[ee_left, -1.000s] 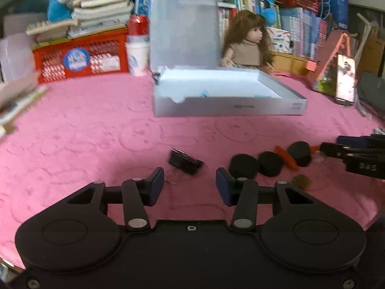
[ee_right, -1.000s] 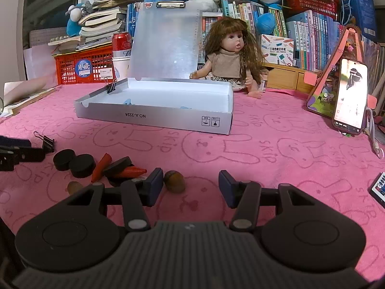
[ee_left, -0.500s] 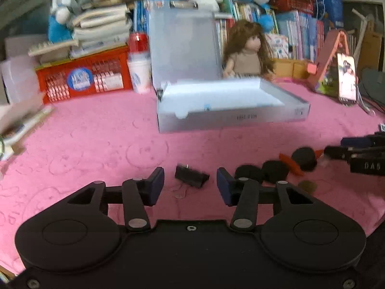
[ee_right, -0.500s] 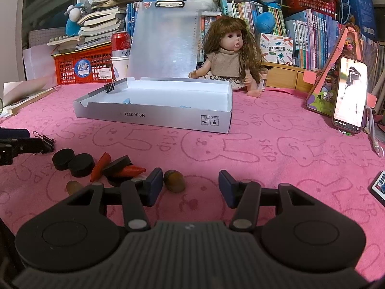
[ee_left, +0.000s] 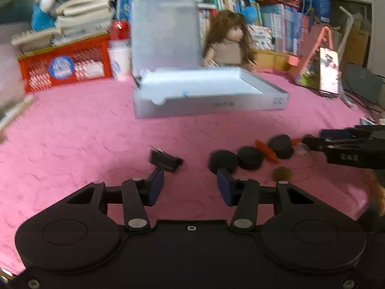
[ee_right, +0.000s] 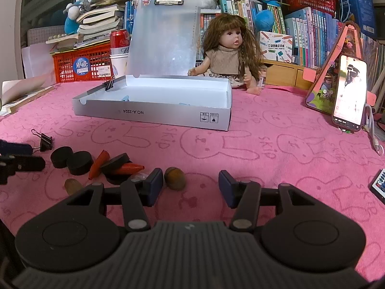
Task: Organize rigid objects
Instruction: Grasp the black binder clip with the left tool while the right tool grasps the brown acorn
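The left tool (ee_left: 190, 187) is wide apart and holds nothing. A black binder clip (ee_left: 164, 160) lies on the pink cloth of the counter (ee_left: 72, 144), just past its left pad, long side pointing from left to right.

The right tool (ee_right: 187, 187) is wide apart too, with nothing in it. A round brown nut (ee_right: 175, 181) sits just beside its left pad. To the left lie flat round black discs (ee_right: 79, 162) and pointed orange cones (ee_right: 127, 168), all near each other. A gray cardboard box (ee_right: 154, 113) stands open farther back.
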